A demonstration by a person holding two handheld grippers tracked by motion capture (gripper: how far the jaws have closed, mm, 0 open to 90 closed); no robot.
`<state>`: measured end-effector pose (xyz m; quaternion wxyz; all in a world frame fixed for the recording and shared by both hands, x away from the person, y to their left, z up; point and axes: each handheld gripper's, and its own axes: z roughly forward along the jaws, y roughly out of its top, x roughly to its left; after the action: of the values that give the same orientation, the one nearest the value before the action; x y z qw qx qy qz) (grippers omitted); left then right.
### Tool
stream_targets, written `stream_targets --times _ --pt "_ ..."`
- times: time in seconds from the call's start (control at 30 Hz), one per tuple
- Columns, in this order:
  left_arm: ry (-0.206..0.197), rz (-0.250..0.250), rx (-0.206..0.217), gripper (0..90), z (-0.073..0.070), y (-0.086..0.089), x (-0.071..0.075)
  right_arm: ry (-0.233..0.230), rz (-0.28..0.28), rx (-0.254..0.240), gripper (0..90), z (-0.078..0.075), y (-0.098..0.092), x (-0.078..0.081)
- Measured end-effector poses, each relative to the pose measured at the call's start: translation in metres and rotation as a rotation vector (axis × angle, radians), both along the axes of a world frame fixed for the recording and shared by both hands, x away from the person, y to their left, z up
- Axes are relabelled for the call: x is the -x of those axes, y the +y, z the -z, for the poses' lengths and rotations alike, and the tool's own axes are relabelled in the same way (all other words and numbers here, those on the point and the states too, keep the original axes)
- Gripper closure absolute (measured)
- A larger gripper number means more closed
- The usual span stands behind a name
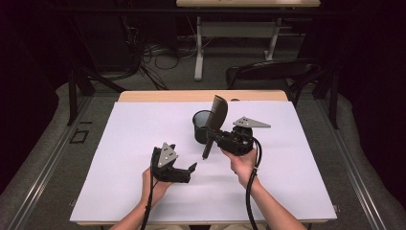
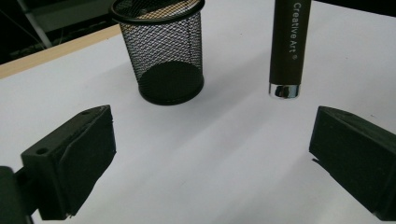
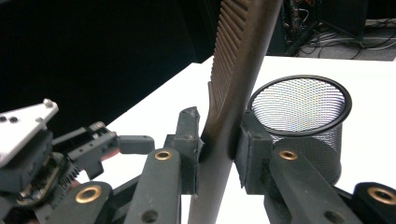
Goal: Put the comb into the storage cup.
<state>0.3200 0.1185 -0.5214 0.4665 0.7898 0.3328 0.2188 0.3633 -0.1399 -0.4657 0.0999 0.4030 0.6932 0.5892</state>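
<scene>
A dark brown comb (image 1: 215, 120) with a round handle stands nearly upright, teeth end up, held above the white mat. My right gripper (image 1: 212, 135) is shut on the comb (image 3: 236, 74) at its middle, just in front of a black mesh cup (image 1: 201, 125). The cup (image 3: 301, 116) stands upright and empty on the mat. My left gripper (image 1: 190, 168) rests low on the mat to the left, open with nothing between its fingers. In the left gripper view the comb's handle (image 2: 288, 46) hangs above the mat to the right of the mesh cup (image 2: 161, 51).
A white mat (image 1: 143, 143) covers a wooden table (image 1: 191, 95). Behind the table stand a black chair (image 1: 268, 72) and a second desk's legs (image 1: 198, 48). Cables lie on the floor at the back.
</scene>
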Motion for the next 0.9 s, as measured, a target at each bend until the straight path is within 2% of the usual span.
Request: stream_targets --times 0.47,0.9 --pt "0.011 -0.025 0.021 0.2 -0.002 0.022 0.002 -0.078 0.040 0.112 73.3 -0.006 -0.006 0.006" --pt "0.019 -0.049 0.005 0.2 0.000 0.039 0.007 -0.114 0.073 0.203 73.3 -0.012 -0.016 0.009"
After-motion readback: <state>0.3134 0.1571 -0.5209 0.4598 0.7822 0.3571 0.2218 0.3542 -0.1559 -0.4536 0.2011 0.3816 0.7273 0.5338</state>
